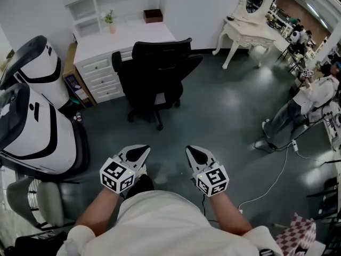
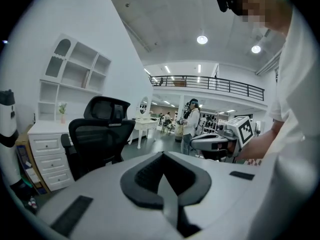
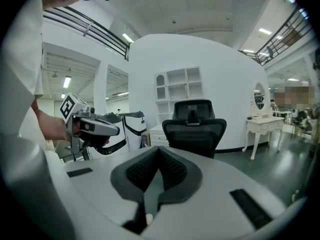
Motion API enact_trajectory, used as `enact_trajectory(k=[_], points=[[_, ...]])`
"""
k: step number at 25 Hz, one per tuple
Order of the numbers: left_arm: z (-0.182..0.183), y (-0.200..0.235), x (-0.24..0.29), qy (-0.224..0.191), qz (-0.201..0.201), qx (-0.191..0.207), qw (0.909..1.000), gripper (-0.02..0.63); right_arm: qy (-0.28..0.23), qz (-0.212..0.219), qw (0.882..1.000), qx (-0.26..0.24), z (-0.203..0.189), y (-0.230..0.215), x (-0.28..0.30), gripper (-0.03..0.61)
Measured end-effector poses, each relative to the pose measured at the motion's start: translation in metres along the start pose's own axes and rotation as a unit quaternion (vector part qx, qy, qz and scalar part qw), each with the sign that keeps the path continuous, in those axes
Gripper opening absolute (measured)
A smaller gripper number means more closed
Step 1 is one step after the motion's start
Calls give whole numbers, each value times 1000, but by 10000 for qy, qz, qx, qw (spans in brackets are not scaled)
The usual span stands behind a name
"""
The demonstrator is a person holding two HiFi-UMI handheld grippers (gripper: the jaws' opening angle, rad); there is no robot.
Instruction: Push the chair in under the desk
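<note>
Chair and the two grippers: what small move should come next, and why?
Probably carry the left gripper and right gripper forward to the back of the chair: both are shut, empty and short of it, and it stands out from the desk, back toward the person.

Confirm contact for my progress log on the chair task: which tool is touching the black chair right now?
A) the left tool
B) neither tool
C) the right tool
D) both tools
B: in the head view the left tool and the right tool both sit well short of the black chair, with a stretch of floor between them, and each tool's jaws are shut on nothing.
</note>
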State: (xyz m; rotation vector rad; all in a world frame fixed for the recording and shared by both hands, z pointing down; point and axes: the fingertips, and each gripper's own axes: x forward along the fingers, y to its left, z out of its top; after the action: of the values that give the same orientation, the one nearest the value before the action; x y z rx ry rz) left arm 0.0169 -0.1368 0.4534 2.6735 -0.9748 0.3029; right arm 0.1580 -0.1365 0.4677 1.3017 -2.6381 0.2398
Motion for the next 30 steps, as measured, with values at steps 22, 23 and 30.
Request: enact_trajectory(k=[22, 23, 30], points=[[-9, -32, -17, 46, -45, 58, 10000, -3, -81, 217, 9997, -59, 5, 29, -32, 5], [-10, -32, -16, 53, -45, 60, 10000, -3, -85, 213, 9997, -56, 4, 28, -32, 5], [-13, -36, -16, 92, -59, 126, 9999, -3, -110, 215, 9997, -48, 3, 31, -35, 4]])
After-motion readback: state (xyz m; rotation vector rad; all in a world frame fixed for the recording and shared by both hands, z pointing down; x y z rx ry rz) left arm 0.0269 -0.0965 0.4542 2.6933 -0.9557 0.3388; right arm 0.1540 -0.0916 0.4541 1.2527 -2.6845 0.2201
